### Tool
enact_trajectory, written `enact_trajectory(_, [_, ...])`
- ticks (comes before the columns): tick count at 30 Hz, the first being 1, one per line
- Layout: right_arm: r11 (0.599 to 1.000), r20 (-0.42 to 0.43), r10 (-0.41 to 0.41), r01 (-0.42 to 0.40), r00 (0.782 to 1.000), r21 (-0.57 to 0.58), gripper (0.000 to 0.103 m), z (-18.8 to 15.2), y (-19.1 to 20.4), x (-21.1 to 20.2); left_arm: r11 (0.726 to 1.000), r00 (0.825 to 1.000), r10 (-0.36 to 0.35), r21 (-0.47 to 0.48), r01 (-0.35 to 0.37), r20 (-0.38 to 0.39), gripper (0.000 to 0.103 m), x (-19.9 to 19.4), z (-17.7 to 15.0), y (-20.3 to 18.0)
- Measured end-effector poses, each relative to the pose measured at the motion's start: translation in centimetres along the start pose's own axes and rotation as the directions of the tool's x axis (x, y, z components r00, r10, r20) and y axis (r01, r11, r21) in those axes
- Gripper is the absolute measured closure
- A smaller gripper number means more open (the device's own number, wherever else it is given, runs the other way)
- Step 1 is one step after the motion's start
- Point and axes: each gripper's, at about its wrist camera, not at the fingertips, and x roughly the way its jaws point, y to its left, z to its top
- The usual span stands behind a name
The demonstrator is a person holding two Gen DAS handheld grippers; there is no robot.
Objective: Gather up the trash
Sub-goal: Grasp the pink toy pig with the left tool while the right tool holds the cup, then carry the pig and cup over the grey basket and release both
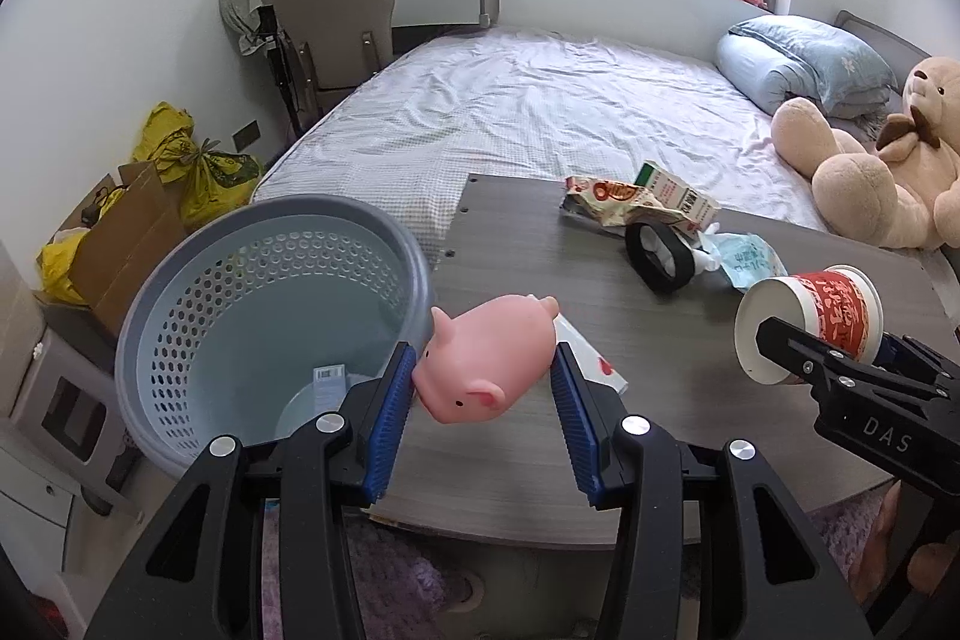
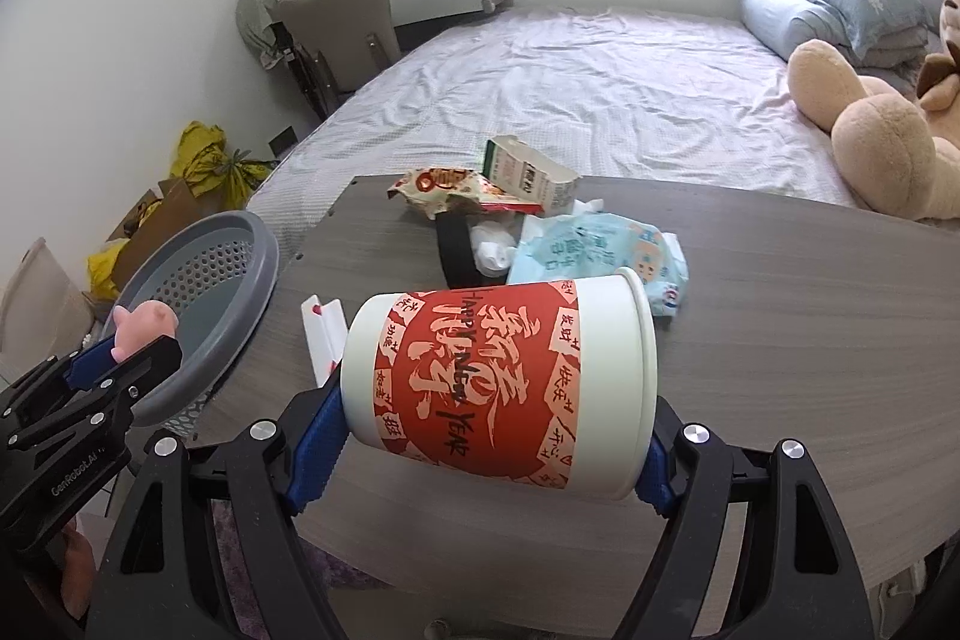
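Jaws of the left gripper clamp a pink toy pig beside the grey basket. Right gripper jaws clasp a red-and-white paper cup sideways above the tabletop.

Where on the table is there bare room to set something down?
The table is bare on its right side, beyond the blue wipes pack, and along its near edge. Crowded: the far middle, around the milk carton and snack wrapper.

My left gripper has open air over the basket mouth, just beside it. My right gripper has bare bench to its right. The wrapper pile crowds the bench's far middle; the bed lies beyond.
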Motion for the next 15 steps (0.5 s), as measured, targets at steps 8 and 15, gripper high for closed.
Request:
enact_trajectory(8, [0.994,-0.010,0.068,-0.068,0.998,-0.083,0.027,1.6,5.2,1.7,0.994,0.998,0.062,-0.089,-0.062,-0.004,0.058,0.4,0.3,5.8])
enact_trajectory(15, [0.980,-0.024,0.115,-0.117,0.993,-0.161,0.027,2.7,9.8,3.1,0.981,0.994,0.109,-0.159,-0.112,-0.028,0.058,1.6,0.3,10.9])
